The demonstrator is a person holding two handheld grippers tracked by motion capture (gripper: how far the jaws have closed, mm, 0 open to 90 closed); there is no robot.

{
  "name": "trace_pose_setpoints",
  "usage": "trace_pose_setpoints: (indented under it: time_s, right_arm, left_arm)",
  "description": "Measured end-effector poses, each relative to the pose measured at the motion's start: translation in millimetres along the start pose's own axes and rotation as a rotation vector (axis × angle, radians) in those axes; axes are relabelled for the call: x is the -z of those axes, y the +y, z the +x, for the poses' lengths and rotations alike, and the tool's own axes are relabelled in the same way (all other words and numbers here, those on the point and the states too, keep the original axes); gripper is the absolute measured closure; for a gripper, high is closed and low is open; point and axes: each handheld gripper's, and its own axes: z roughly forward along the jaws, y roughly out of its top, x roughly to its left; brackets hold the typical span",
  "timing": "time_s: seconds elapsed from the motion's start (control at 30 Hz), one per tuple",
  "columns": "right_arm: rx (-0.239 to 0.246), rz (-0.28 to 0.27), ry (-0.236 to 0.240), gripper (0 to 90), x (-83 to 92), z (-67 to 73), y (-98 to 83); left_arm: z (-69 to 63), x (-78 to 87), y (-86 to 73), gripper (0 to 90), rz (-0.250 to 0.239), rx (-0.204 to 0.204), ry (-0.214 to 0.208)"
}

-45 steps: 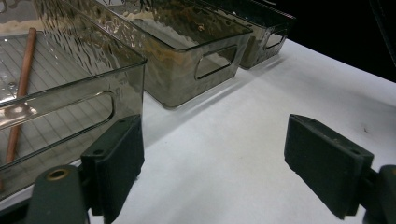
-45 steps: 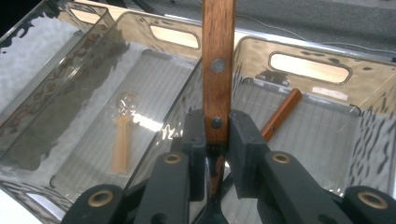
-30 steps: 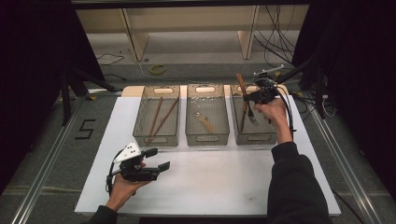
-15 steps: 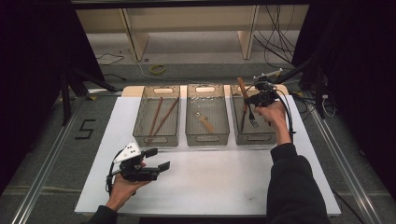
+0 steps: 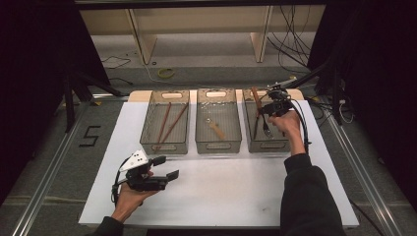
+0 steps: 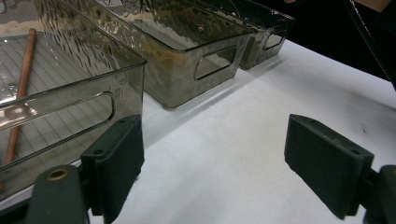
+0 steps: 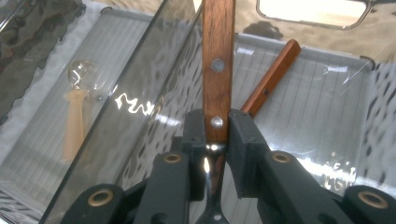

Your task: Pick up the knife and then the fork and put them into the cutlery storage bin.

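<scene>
Utensil: a wood-handled piece of cutlery (image 7: 217, 70) held over the right bin (image 5: 250, 142); in the high view it shows as a brown stick (image 5: 256, 98) at the bin's far end.
Long axis: it runs along the right gripper's own line of sight, wooden handle pointing away from the camera toward the bin's far wall, metal end pointing back between the jaws.
Look: dark reddish-brown flat handle with 2 bright rivets; below the lower rivet it turns into shiny metal.
Right gripper: the right gripper (image 7: 216, 128) is clamped on the utensil right at the joint of wood and metal, pads pressed on both flat sides.
Hidden: the metal working end is cut off by the bottom edge and the jaws, so fork, knife or spoon cannot be told.
Right bin: clear smoky plastic with a ribbed floor; a 2nd wood-handled piece (image 7: 273, 77) lies slanted on it.
Middle bin: a pale small utensil (image 7: 74, 121) lies in the middle bin (image 5: 218, 145), blurred through the wall.
Left bin: 2 long brown sticks (image 5: 167, 123) lie in the left bin (image 5: 163, 146).
Left gripper: the left gripper (image 5: 162, 167) rests low over the white desk (image 5: 236, 191), jaws wide apart with nothing between them.
</scene>
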Motion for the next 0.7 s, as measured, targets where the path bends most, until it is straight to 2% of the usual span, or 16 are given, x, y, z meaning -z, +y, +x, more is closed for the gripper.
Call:
trace_pose_setpoints:
  time_s: [0.7]
  right_arm:
    - [-0.007,0.04,-0.004,78.3,-10.5,1.0,-5.6]
  left_arm:
    - [-0.1,0.0,0.1,19.3,-0.001,0.0,0.0]
